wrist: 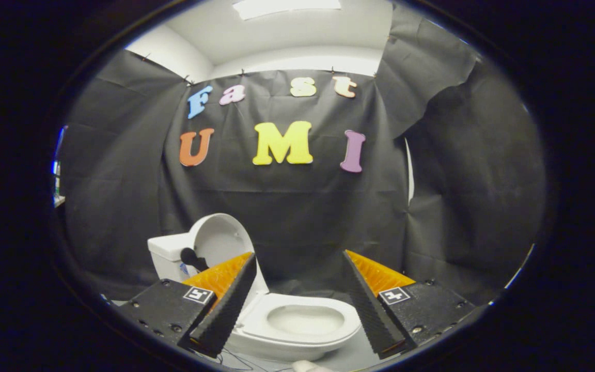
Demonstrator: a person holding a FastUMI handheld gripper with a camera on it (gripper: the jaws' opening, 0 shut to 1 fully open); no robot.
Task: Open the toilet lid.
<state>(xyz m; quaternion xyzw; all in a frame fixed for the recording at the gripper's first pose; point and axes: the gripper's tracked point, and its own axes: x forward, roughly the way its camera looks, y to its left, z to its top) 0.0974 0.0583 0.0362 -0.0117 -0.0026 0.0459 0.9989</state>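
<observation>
A small white ceramic toilet (297,323) sits on the pale tabletop (351,356), its square cistern (166,256) furthest left. Next to it the rounded white toilet lid (220,240) stands raised upright against the cistern, behind the left finger. The oval bowl lies between the jaws (297,258), which are spread wide, gripping nothing.

A creased black cloth wall (297,206) hangs across the far side of the booth and wraps round to the left and right. Small clips pin its upper edge. Above it, a plain white room wall (297,59) meets a white ceiling, where a bright rectangular ceiling light (287,7) glows. At the right, a narrow pale gap (410,175) shows between two cloth panels. The pale grey floor (351,356) lies near.
</observation>
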